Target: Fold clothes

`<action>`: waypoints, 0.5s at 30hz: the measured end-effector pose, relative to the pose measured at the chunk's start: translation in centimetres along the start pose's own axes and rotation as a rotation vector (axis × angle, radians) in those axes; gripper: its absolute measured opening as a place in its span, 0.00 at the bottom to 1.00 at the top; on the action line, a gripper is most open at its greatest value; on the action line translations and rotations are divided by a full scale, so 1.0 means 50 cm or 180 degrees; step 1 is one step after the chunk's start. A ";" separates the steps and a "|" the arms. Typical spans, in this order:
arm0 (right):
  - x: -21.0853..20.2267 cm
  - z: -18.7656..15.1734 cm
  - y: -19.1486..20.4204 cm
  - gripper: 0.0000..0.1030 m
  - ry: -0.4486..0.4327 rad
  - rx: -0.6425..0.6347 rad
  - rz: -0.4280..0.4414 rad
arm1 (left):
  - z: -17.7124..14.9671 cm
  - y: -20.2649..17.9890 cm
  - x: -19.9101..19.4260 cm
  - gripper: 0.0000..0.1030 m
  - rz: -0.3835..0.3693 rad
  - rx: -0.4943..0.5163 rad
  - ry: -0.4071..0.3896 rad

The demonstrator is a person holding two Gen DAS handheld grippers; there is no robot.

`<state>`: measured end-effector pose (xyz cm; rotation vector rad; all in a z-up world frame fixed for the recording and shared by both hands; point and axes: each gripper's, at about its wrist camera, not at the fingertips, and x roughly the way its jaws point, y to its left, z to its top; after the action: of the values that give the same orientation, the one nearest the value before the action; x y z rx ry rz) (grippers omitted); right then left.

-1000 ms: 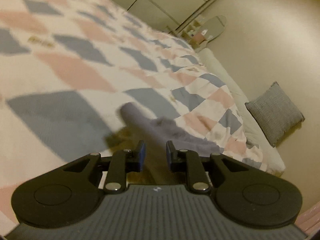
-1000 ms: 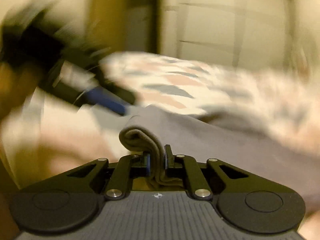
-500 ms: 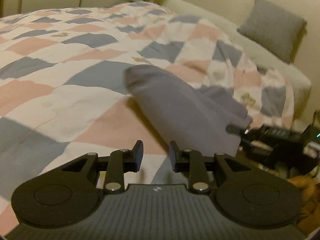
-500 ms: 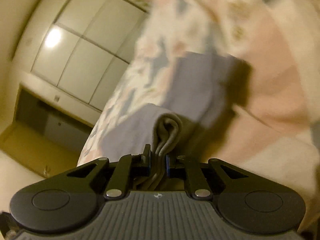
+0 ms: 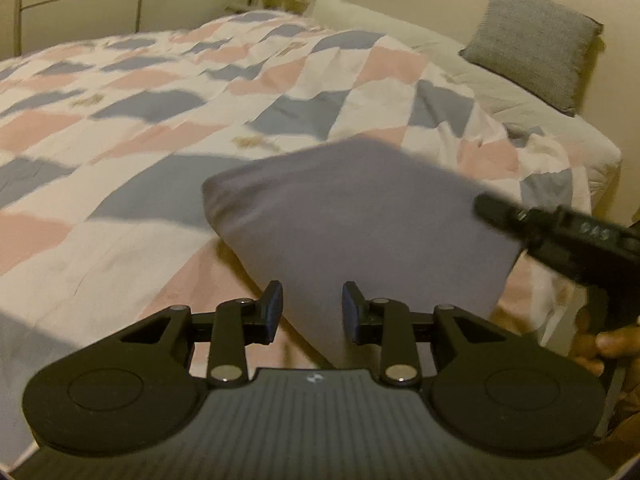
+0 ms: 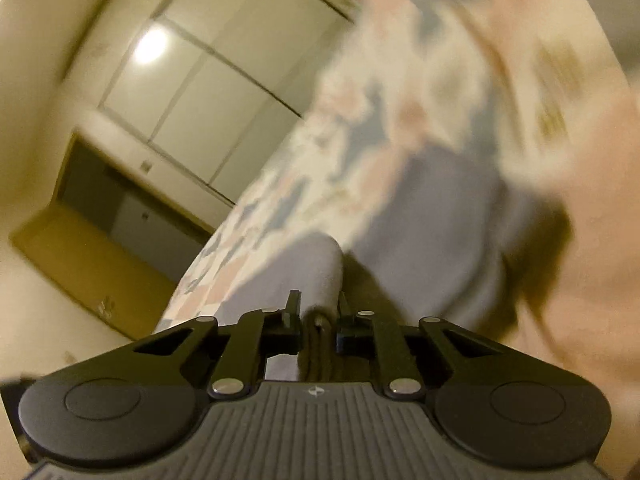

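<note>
My right claw (image 6: 318, 316) pinches a folded grey garment (image 5: 360, 216), apparently lifted above the checked quilt (image 5: 160, 112), while my left claw (image 5: 310, 310) gapes empty at six o'clock.

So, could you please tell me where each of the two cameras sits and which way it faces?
Left wrist: sits on the left gripper, open, looking across the bed's quilt to a grey pillow; the right gripper and fingers show at right.
Right wrist: sits on the right gripper, tilted, facing the cupboard doors; only its own fingers show.
Shared: the grey garment and the quilt.
</note>
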<state>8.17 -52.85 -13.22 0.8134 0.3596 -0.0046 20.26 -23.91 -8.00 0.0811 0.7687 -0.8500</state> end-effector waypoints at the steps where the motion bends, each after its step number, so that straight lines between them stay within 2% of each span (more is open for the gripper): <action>1: -0.019 0.008 0.017 0.14 -0.0113 -0.0172 -0.0012 | 0.009 -0.008 0.004 0.27 -0.0025 0.0040 -0.0024; 4: -0.076 0.021 0.039 0.14 -0.0448 -0.0476 -0.0209 | 0.033 -0.033 0.035 0.27 -0.0074 0.0172 -0.0010; 6: -0.100 0.035 0.014 0.14 -0.0535 -0.0471 -0.0437 | 0.042 -0.046 0.061 0.27 -0.0094 0.0255 0.0054; 10: -0.078 0.024 -0.087 0.14 -0.0288 0.0015 -0.0784 | 0.045 -0.053 0.085 0.27 -0.0106 0.0341 0.0124; 12: -0.073 0.015 -0.111 0.14 -0.0278 0.0138 -0.0792 | 0.046 -0.054 0.092 0.27 -0.0103 0.0374 0.0147; 15: -0.076 0.019 -0.091 0.14 -0.0378 0.0070 -0.0672 | 0.047 -0.056 0.103 0.28 -0.0098 0.0424 0.0181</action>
<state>4.25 -57.17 -14.67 0.7900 0.3322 -0.2533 21.77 -29.95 -8.96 0.2130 0.7677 -0.9311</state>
